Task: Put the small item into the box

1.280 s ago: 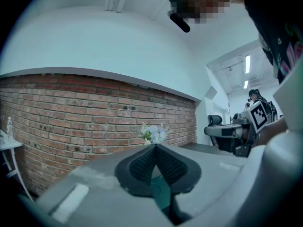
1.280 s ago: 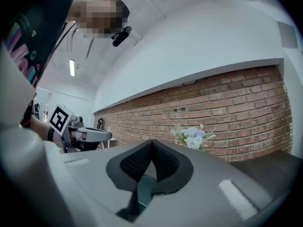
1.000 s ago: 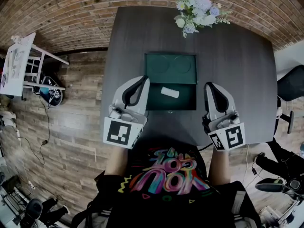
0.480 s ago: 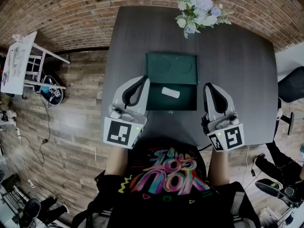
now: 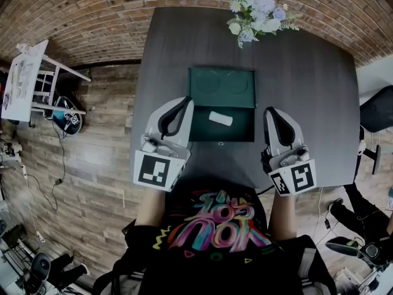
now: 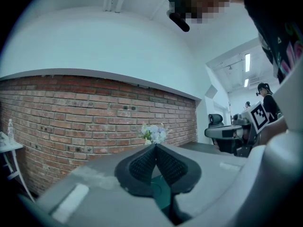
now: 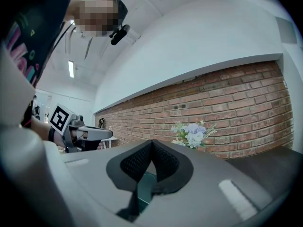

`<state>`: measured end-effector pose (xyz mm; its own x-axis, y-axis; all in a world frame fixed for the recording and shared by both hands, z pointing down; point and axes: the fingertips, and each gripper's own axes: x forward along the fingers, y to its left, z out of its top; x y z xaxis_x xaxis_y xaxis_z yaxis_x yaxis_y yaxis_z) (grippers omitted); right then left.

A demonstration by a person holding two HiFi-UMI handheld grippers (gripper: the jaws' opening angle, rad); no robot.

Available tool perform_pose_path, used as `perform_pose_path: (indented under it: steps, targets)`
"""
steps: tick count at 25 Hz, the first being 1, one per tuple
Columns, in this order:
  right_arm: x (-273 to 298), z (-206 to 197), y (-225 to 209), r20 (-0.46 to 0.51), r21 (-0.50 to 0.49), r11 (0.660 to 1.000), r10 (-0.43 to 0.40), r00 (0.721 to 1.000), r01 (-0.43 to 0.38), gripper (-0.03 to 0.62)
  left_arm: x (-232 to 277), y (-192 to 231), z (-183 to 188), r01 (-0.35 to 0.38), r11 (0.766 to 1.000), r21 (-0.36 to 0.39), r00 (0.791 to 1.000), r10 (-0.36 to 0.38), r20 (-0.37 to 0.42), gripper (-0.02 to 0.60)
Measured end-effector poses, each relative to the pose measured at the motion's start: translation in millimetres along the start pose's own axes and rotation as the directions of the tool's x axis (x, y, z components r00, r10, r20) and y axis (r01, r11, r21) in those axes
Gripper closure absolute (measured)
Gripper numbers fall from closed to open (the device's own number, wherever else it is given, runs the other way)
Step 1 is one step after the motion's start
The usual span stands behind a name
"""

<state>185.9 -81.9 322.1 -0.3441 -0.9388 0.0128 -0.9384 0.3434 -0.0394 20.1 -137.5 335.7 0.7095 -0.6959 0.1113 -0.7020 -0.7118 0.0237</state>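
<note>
In the middle of the head view, the open dark green rectangular box (image 5: 239, 131) lies on the dark grey surface (image 5: 307, 91), its lid folded back toward the top of the frame. The small white oblong item (image 5: 219, 119) rests inside the box's lower half. The left tool (image 5: 184, 102) sits just beside the box's left edge. The right tool (image 5: 270, 110) is to the box's right, a little apart from it. Both tools have their jaws pressed together with nothing between them. A bouquet of pale flowers (image 5: 256, 11) stands at the upper right of the surface.
</note>
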Motion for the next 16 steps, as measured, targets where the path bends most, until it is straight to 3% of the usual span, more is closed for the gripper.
perform_pose_path:
  steps: [16]
  targets:
    - [-0.6, 0.1, -1.1, 0.0, 0.007, 1.0, 0.018, 1.0, -0.018, 0.592, 1.8, -5.8, -0.8, 0.012, 1.0, 0.002, 1.0, -0.012, -0.009, 0.58]
